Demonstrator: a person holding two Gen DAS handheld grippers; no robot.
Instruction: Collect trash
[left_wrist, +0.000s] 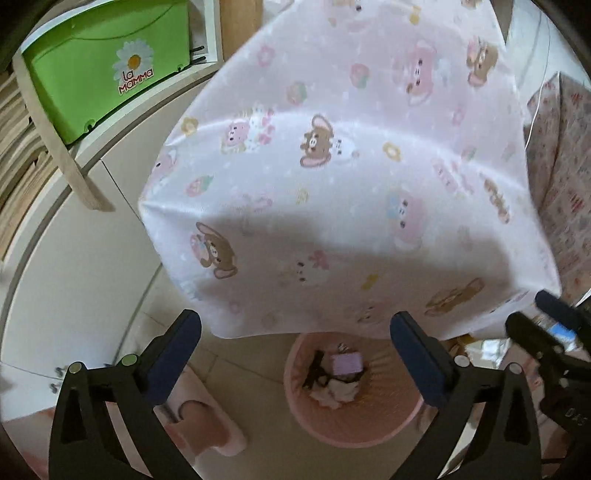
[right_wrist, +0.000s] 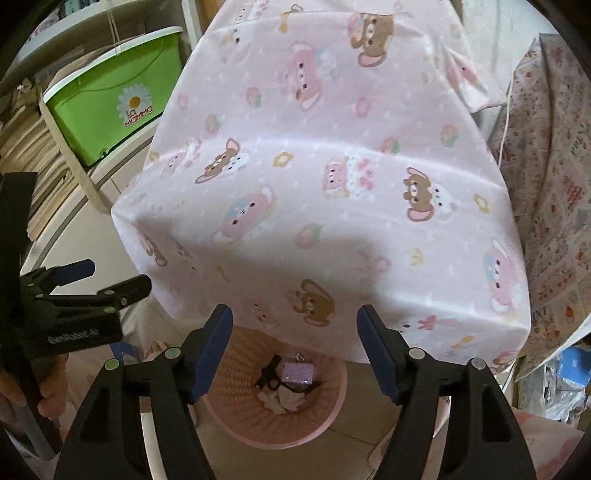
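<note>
Above the pink basket (left_wrist: 354, 424) of trash (left_wrist: 334, 380) (table-side), left gripper (left_wrist: 295, 332) and right gripper (right_wrist: 295, 325) released, empty.

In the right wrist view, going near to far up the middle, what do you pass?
Right gripper, open and empty → pink basket on the floor, holding a small lilac box → table edge draped in the pink bear-print cloth.

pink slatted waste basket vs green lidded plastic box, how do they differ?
The pink slatted waste basket is round and open-topped; the green lidded plastic box is rectangular and closed. The basket stands on the floor below the table edge; the box sits up on a white shelf. The basket's contents show; the box's are hidden. Both are plastic containers.
</note>
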